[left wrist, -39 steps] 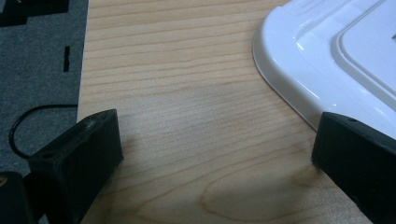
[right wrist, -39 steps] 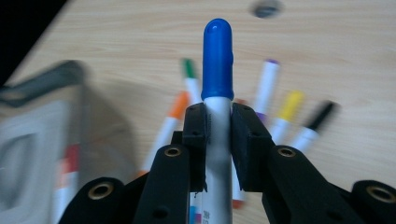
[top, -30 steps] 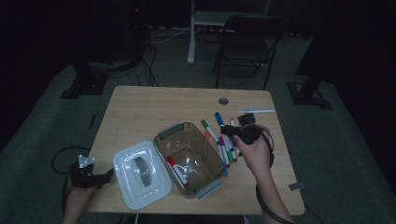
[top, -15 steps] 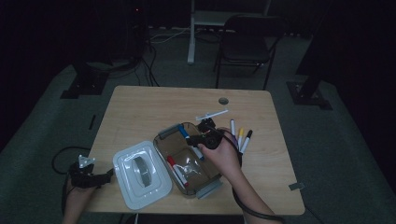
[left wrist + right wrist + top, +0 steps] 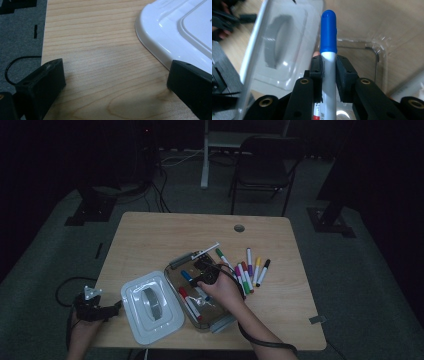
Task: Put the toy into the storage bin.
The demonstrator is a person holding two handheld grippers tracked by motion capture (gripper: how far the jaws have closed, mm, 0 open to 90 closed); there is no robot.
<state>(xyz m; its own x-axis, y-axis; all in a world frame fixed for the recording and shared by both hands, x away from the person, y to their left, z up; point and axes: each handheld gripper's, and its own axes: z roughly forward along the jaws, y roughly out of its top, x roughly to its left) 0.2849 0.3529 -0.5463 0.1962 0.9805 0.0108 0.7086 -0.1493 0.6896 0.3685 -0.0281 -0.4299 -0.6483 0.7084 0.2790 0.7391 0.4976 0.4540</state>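
Note:
My right gripper hangs over the clear plastic bin, shut on a blue-capped marker. In the right gripper view the two pads pinch the marker's white barrel just under the blue cap, and the bin's clear wall lies beyond. A red marker lies inside the bin. My left gripper rests at the table's front left corner, open and holding nothing. In its own view the left gripper spans bare wood beside the white lid.
The white lid with a grey handle lies flat to the left of the bin. Several coloured markers lie in a row on the table to the right of the bin. A chair stands beyond the table's far edge.
My right gripper has moved left and down from the row of markers to over the bin, with the blue marker in it. The left gripper has stayed in place.

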